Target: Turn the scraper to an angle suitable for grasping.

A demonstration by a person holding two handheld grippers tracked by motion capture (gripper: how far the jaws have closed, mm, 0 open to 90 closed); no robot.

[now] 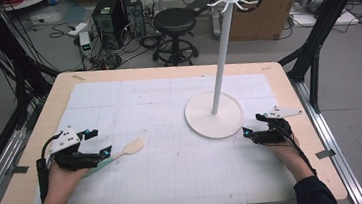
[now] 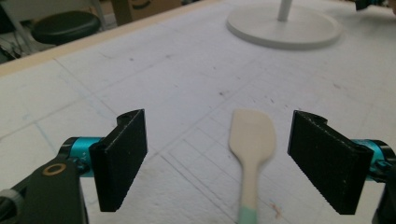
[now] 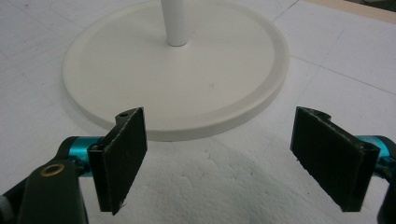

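The white mat (image 1: 172, 133) lies mostly bare across the middle and back, with wooden table (image 1: 294, 96) margin showing along its edges. The tall white stand (image 1: 214, 115) sits right of centre, its round base just ahead of the right gripper (image 1: 252, 134), whose jaws gape wide. Near the left edge, the left gripper (image 1: 104, 152) spreads wide around the spatula (image 2: 250, 140), untouched between its jaws.

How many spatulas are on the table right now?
1: the spatula lies on the white mat near the left gripper, its blade between that gripper's open jaws in the left gripper view.
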